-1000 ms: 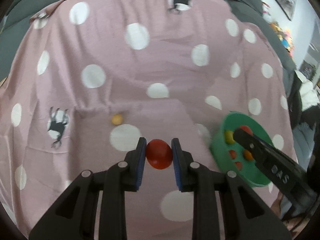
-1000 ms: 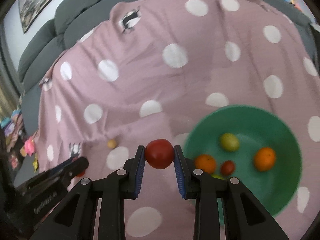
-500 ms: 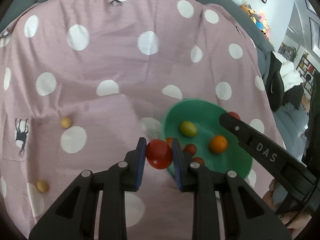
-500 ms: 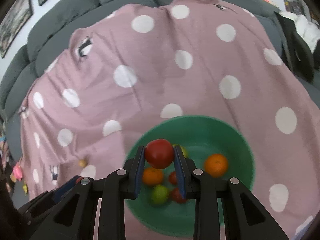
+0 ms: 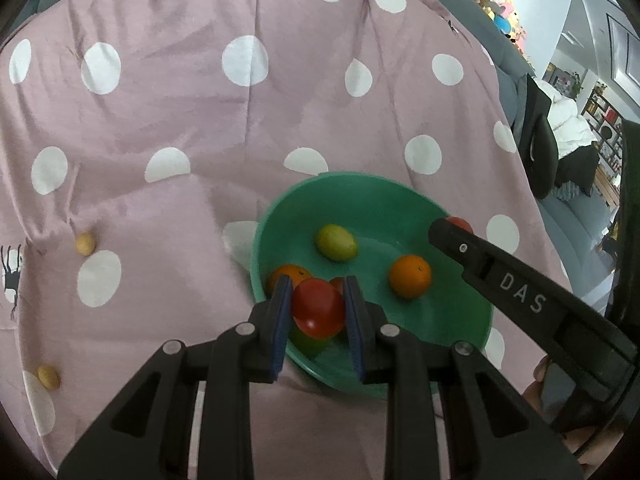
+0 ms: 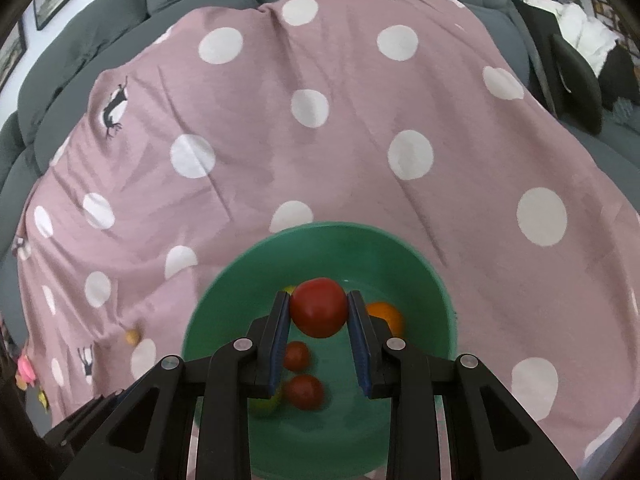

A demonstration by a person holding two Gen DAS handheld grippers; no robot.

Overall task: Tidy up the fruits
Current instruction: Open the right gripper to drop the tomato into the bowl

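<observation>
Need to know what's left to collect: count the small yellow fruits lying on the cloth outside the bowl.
2. One small yellow fruit lies left of the green bowl, the other nearer the camera at the left edge. More may sit out of frame.

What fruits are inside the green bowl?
Inside the green bowl lie two oranges, a yellow-green fruit and small red ones. Both tools hold red tomatoes above it, covering part of the bottom.

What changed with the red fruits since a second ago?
Both tools carried their round red fruits from above the pink polka-dot cloth to above the green bowl. The left tool still grips its red fruit; the right tool still grips its own. Neither has let go. The fruits in the bowl stayed put.
</observation>
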